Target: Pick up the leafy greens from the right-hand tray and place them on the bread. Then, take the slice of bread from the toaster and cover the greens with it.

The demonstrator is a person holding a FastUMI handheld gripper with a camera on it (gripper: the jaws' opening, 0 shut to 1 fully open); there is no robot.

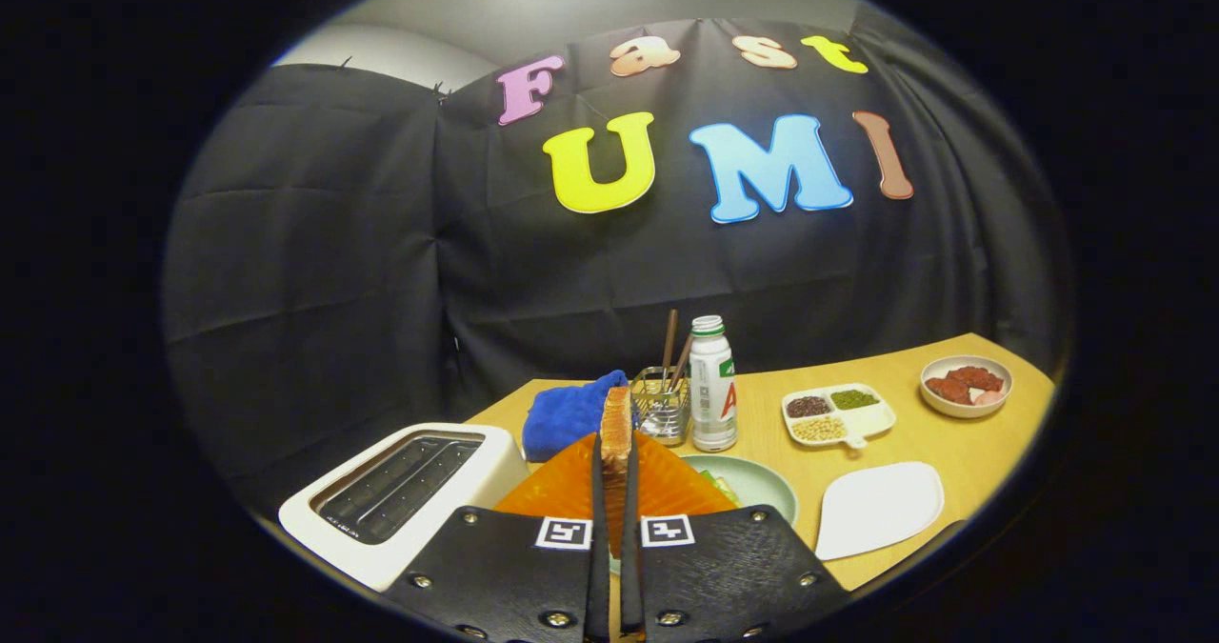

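My gripper (615, 472) is shut on a toasted slice of bread (616, 426), held upright on edge between the two fingers, lifted above the table. To the left and a little below stands the white toaster (400, 495) with its two slots bare. Just beyond the fingers to the right lies a pale green plate (762, 483) with a bit of leafy greens (719, 483) showing on it, mostly hidden by the fingers. An orange surface (571, 491) spreads right behind the fingers.
On the wooden table (962, 443) sit a blue cloth (564, 416), a wire holder with chopsticks (664, 405), a white bottle (712, 386), a divided dish of beans (838, 414), a bowl of reddish pieces (966, 385) and a white tray (878, 508).
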